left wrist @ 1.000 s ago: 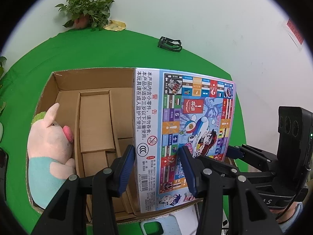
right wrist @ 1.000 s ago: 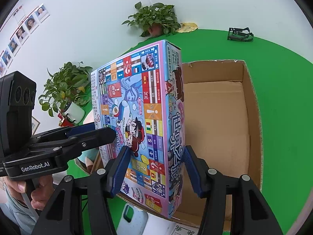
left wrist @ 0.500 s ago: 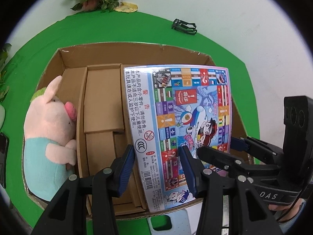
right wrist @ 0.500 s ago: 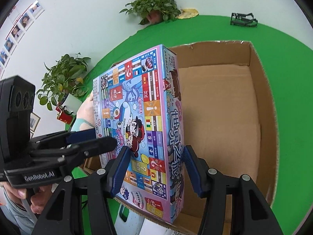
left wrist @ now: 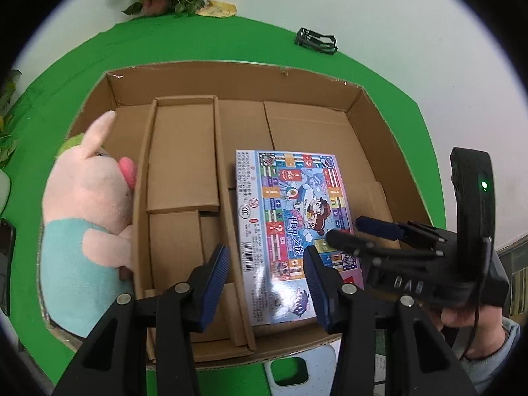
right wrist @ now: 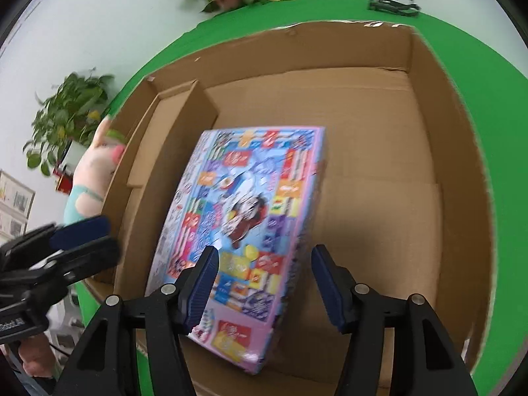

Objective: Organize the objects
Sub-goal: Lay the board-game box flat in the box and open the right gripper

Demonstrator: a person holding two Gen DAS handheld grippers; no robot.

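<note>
2 tongs over the carton, both spread, neither pinching anything. left tongs (left wrist: 265,274): blue ribbed pads part open. The game box (left wrist: 290,217) sits below and ahead of them, and a strip of bare cardboard shows betw the left pad and the box edge. right tongs (right wrist: 264,280): jaws have just been opening. The box is in the gap as seen from the wrist cam, but the right pad stands clear of its edge. Left pad overlaps it in view, contact can't tell.

Game box is inside the carton (left wrist: 231,66), in the wide bay, just beside the divider (left wrist: 224,181). Printed face up, looks a bit tilted, can't tell if it's fully down on the floor.

Hard to see: box is motion-blurred in the right cam, so its print is unreadable there. Near end is cut by the left tongs' right finger. From the left cam the right tongs' tips hang over the box's right edge, touching or not unclear.

Materials: brown corrugated carton w/ raw-cut rim, inner cardboard tray to the left tongs' left. Glossy flat rectangular game box, multicolour squares, white label side. Fuzzy plush pig (left wrist: 89,198), pink w/ teal shirt, further left, against the tray wall. Green cloth (left wrist: 165,43) under it all.
</note>
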